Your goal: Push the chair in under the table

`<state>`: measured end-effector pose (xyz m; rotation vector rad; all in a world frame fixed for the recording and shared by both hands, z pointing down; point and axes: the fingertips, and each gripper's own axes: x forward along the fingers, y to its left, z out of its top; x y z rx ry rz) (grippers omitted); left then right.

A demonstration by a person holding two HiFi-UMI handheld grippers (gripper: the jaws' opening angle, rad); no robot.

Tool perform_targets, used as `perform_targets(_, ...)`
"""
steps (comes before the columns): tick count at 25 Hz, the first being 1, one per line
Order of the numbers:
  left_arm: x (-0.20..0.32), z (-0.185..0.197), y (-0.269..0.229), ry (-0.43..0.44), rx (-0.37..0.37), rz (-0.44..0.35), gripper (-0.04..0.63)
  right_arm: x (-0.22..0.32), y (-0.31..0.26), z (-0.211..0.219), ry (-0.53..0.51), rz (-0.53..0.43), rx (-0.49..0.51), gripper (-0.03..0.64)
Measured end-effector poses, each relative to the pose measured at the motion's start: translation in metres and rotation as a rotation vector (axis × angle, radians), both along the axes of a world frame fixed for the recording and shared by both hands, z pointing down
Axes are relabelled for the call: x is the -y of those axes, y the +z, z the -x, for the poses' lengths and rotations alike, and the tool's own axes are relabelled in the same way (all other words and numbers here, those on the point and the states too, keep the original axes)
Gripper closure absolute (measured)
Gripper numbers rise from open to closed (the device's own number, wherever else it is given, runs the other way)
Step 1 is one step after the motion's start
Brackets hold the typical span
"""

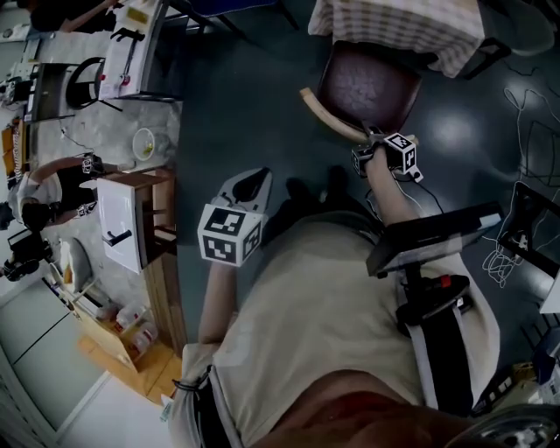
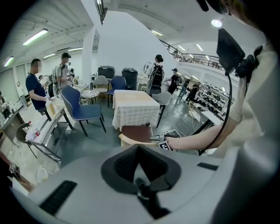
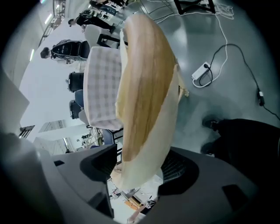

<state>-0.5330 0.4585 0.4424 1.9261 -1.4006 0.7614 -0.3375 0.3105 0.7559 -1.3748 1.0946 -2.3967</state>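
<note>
While pinching curved back of brown-seated wooden chair (image 1: pixel 367 87) in right tool (image 1: pixel 367 151), push under checked-cloth table (image 1: pixel 402 26) pending; left tool (image 1: pixel 250 185) pressed together, empty.

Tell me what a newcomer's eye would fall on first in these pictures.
The right gripper is closed on the pale curved backrest of a maroon-seated chair, and the wood fills the right gripper view. The chair stands before a table covered in checked fabric, its seat mostly out. The left gripper hangs shut and empty over the dark floor.
</note>
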Motion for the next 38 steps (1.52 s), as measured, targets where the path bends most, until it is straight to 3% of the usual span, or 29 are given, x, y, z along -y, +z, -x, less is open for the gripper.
perform_targets(3,0.023,0.005,0.005,0.037,-0.014,0.005,0.589,0.007,0.009,-0.001,0.004,0.034,-0.010,0.323)
perform_targets(5,0.033,0.012,0.009,0.061,-0.028,0.003,0.589,0.003,0.015,-0.002,0.013,0.063,-0.028,0.417)
perform_targets(6,0.038,0.016,0.010,0.072,-0.035,0.000,0.589,0.002,0.017,-0.004,0.027,0.067,-0.034,0.428)
perform_targets(17,0.086,0.095,0.017,0.199,-0.079,-0.018,0.589,0.003,0.019,-0.027,0.342,0.095,-0.135,0.459)
perform_targets(24,0.096,0.125,0.026,0.259,-0.089,-0.002,0.589,-0.001,0.023,-0.033,0.429,0.125,-0.199,0.468)
perform_targets(30,0.117,0.125,0.029,0.301,-0.094,0.016,0.589,-0.003,0.022,-0.032,0.460,0.151,-0.215,0.468)
perform_targets(38,0.148,0.097,0.021,0.353,-0.105,0.006,0.589,-0.002,0.022,-0.036,0.496,0.175,-0.224,0.466)
